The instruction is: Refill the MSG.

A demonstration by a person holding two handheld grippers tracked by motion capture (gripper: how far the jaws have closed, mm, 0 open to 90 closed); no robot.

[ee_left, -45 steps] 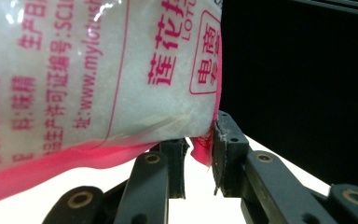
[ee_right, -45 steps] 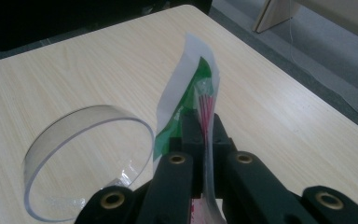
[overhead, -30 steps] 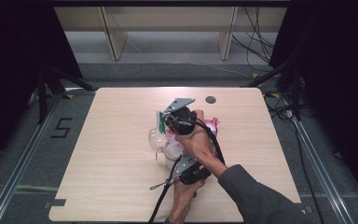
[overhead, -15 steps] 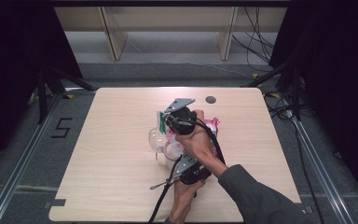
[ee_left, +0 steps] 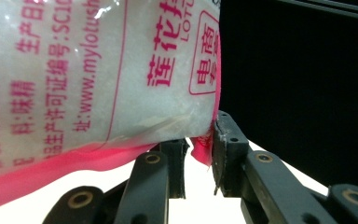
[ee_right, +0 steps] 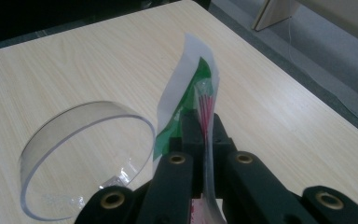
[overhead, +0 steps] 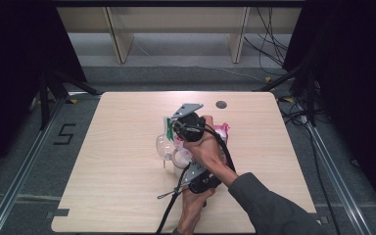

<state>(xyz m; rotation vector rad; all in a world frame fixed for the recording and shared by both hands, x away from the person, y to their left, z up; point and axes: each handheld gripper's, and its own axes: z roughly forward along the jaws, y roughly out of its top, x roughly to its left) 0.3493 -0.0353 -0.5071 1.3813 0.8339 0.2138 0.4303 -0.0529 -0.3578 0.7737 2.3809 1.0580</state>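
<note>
Light wood table (overhead: pixel 112 196) with a small dark round hole (overhead: pixel 221 104) near the far edge and a notch cut into the near left edge. Grey floor (overhead: pixel 176 54) behind, two pale wooden legs (overhead: pixel 118 39) standing on it, loose cables (overhead: pixel 269 34) at far right. White "5" mark (overhead: pixel 64 133) left of the table, beside metal rails (overhead: pixel 19 176).

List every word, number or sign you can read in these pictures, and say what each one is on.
"5": black mark on the floor left of the table.
"www.mylotus": web address, cut off, in pink on the white bag in the left gripper view.
"LOTU": cut off, on the same bag.
"莲花": large pink characters on the bag.
"生产许可证编号:SC1": cut off, on the bag.
"味精": on the bag.
Other characters there are cropped or blurred.
</note>
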